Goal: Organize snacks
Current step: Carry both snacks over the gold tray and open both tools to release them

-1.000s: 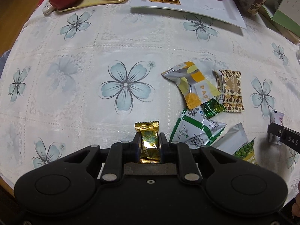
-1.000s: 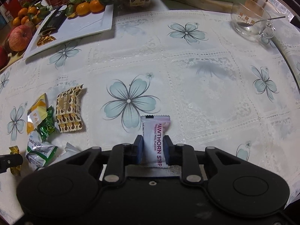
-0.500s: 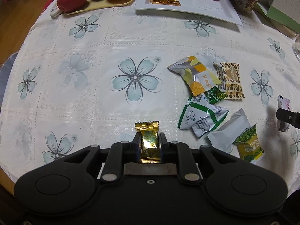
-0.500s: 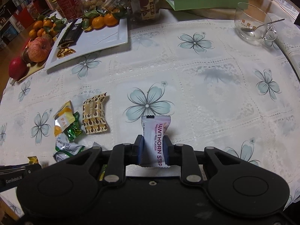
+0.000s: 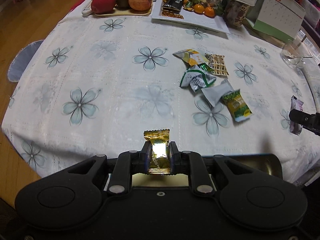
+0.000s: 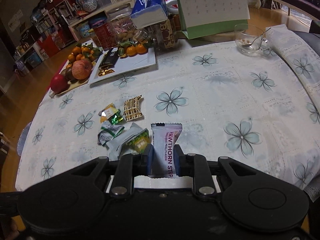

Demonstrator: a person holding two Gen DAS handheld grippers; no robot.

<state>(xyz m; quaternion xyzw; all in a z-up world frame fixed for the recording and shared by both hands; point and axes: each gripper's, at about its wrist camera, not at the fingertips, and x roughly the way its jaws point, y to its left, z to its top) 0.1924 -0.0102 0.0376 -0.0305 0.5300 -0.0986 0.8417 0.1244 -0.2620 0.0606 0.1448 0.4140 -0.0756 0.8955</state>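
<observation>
Gold-wrapped candy (image 5: 157, 152) pinched in left gripper (image 5: 159, 156), white hawthorn strip (image 6: 165, 150) pinched in right gripper (image 6: 163, 160), both above the tablecloth (image 5: 120, 76); keep both pinches firm, carry to white tray (image 6: 138, 63), release low

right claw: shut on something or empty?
Shut on the hawthorn strip packet. The right claw has both pads pressed on the packet's sides, and its top sticks out past the fingertips above the tablecloth.
</observation>
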